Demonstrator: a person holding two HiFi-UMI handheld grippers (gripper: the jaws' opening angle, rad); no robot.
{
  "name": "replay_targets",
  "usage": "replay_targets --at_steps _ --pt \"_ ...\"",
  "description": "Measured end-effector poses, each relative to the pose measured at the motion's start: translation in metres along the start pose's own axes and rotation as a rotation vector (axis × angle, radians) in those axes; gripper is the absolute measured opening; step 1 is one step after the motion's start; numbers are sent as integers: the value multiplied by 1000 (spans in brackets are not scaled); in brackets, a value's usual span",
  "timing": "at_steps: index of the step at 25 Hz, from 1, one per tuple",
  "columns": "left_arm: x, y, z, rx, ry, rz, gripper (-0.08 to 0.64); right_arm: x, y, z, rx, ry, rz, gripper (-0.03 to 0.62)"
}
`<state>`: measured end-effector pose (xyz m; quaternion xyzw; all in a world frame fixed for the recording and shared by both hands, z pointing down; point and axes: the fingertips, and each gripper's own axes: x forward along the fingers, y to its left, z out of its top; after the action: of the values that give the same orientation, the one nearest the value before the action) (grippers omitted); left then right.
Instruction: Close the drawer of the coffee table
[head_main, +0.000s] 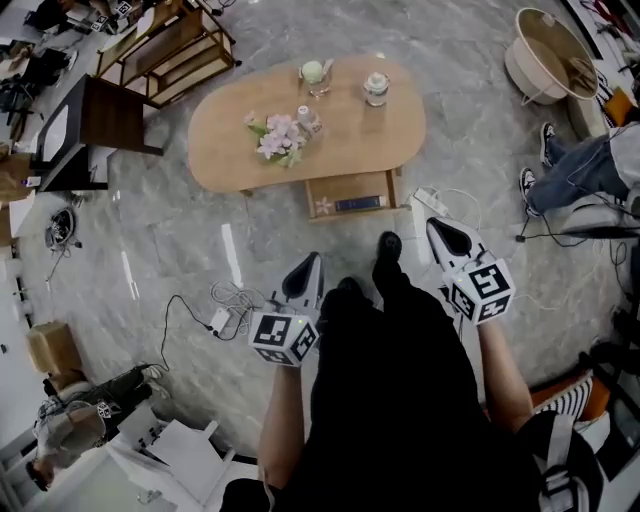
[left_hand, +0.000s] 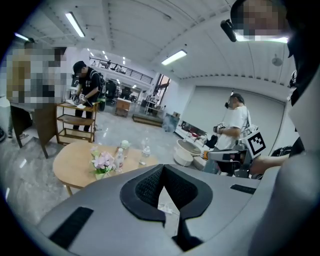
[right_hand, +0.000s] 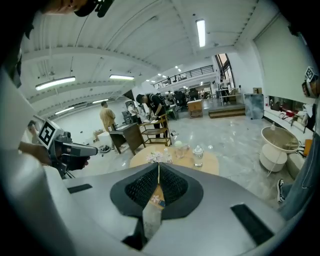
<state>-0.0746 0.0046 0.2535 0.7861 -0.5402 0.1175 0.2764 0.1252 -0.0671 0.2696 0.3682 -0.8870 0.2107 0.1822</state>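
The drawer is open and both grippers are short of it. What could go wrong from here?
1. A power strip lies on the floor right beside the open drawer, close to the person's shoe, so a trip or snag on the way in seems possible.
2. A hard shove could rock the table and tip the bottle or the flowers.
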Motion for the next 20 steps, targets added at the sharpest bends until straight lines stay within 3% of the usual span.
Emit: replay_targets --at_steps 8,20 --pt "37 27 -42 -65 122 71 14 41 -32 -39 -26 115 32 12" --pt "138 89 -138 -32 314 5 15 118 -76 -139 10 299 1 14"
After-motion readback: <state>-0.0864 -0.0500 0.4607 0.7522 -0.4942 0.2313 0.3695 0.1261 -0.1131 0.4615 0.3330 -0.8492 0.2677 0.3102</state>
